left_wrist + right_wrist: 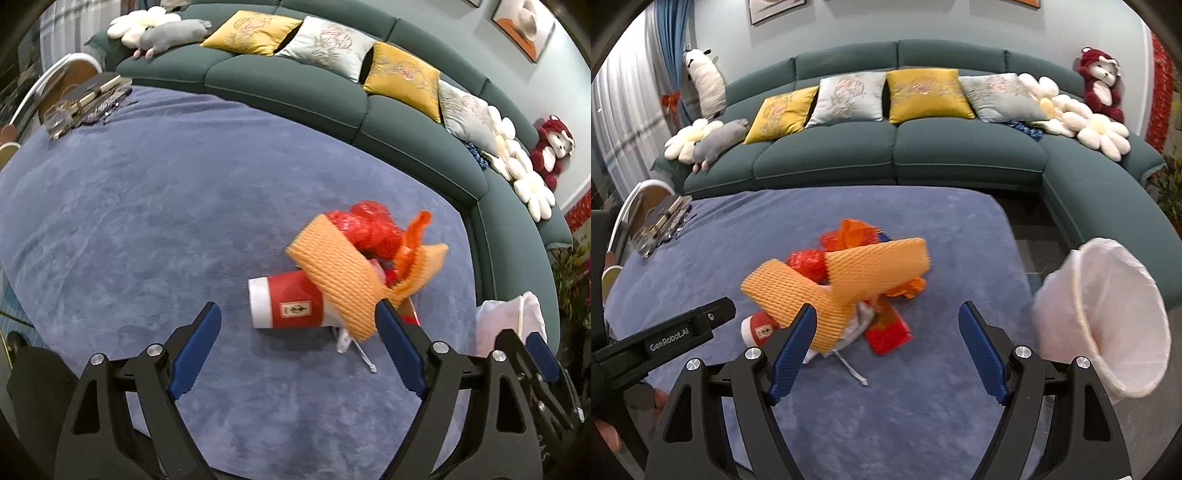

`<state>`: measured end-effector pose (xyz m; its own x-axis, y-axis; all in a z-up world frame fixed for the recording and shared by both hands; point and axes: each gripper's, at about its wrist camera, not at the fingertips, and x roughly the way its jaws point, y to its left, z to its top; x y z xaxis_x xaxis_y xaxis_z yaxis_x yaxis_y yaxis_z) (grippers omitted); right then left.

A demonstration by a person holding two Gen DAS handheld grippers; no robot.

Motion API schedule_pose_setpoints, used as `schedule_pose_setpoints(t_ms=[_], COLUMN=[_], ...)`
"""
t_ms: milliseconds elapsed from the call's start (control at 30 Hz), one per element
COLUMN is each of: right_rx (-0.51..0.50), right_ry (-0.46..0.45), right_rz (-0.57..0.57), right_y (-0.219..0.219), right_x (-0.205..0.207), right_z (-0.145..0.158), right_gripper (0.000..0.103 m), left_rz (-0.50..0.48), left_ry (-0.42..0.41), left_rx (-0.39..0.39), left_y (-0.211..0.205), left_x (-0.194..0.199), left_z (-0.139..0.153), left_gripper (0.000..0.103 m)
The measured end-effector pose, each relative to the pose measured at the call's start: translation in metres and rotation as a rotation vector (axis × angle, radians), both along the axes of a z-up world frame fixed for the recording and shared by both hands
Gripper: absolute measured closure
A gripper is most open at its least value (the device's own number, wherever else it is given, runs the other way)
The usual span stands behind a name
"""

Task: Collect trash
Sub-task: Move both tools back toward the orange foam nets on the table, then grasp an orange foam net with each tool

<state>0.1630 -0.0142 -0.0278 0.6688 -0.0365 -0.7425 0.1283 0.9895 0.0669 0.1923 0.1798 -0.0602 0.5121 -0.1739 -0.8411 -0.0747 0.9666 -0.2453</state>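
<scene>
A pile of trash lies on the blue cloth-covered table [147, 206]. In it are a red paper cup [288, 306] on its side, an orange foam net [332, 273], a crumpled red bag [369, 229] and orange plastic [413, 236]. My left gripper [299, 347] hangs open just short of the cup, with nothing between its fingers. My right gripper [886, 350] is open too, close to the foam net [842, 284], the cup [761, 328] and a red packet [886, 328]. A white-lined bin [1108, 317] gapes at the right table edge.
A green corner sofa [897, 155] with yellow and grey cushions and plush toys wraps the far and right sides. Books and a glass [59, 118] sit at the table's far left, beside a chair [639, 199]. A thin white stick [853, 369] lies before the pile.
</scene>
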Motion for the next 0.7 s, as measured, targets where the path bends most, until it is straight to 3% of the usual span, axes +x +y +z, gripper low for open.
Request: schedule_pose_setpoints(t_ms=[433, 700], right_rx=[0.011, 0.003], right_ry=[0.056, 0.087], right_rz=[0.007, -0.017], right_y=[0.032, 0.028], right_x=[0.068, 0.086], right_z=[-0.033, -0.053], right_gripper=[0.027, 0.028], left_rz=[0.066, 0.045], left_ry=[0.064, 0.094], left_rx=[-0.035, -0.073], left_y=[0.032, 0.023], left_x=[0.037, 0.05], left_z=[-0.025, -0.035], left_gripper=[0.02, 0.02])
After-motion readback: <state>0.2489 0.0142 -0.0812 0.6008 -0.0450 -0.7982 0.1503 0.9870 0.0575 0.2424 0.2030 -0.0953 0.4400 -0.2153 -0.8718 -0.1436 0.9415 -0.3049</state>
